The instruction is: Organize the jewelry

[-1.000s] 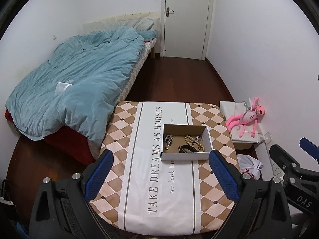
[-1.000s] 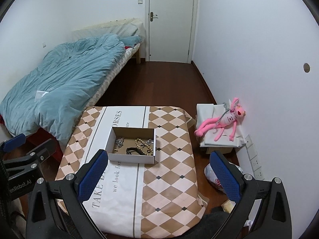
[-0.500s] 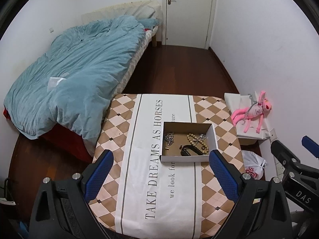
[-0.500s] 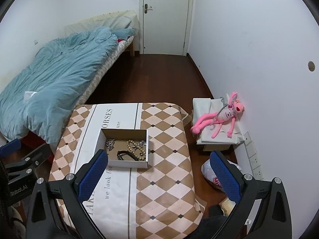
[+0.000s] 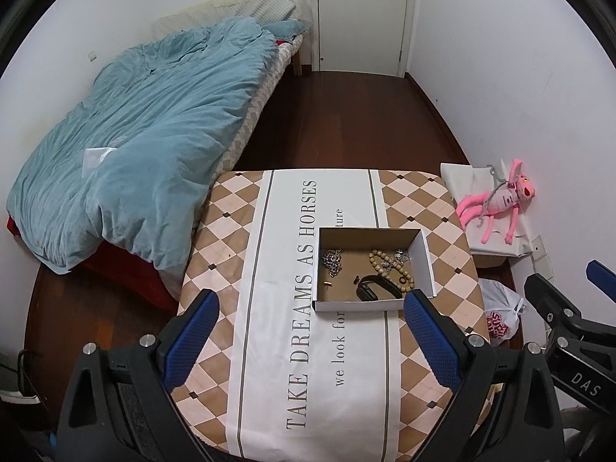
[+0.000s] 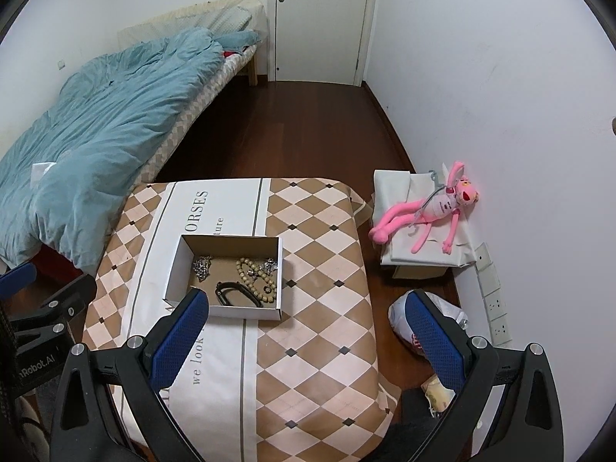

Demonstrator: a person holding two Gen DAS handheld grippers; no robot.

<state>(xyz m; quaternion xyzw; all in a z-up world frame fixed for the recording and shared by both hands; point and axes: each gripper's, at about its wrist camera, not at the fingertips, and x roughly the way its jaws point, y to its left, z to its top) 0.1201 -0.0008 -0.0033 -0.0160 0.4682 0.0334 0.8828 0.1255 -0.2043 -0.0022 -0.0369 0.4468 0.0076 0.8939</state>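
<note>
A shallow white cardboard box (image 5: 423, 258) (image 6: 175, 269) sits on a table with a checkered cloth (image 5: 238, 231) (image 6: 327, 269). In it lie a silver chain (image 5: 333, 261) (image 6: 202, 265), a wooden bead bracelet (image 5: 387, 265) (image 6: 250, 273), a black band (image 5: 375, 288) (image 6: 235, 294) and small metal pieces. My left gripper (image 5: 312, 327) is open and empty, above the table's near side, just short of the box. My right gripper (image 6: 308, 327) is open and empty, above the table's right edge, right of the box.
A bed with a blue duvet (image 5: 146, 134) stands left of the table. A pink plush toy (image 6: 435, 208) lies on a white box by the right wall. A plastic bag (image 5: 500, 315) lies on the floor. A white door (image 5: 362, 15) is at the far end.
Both grippers have moved forward and tilted down, so the table and box appear larger and closer. Both stay open and empty. The box's contents have not moved.
</note>
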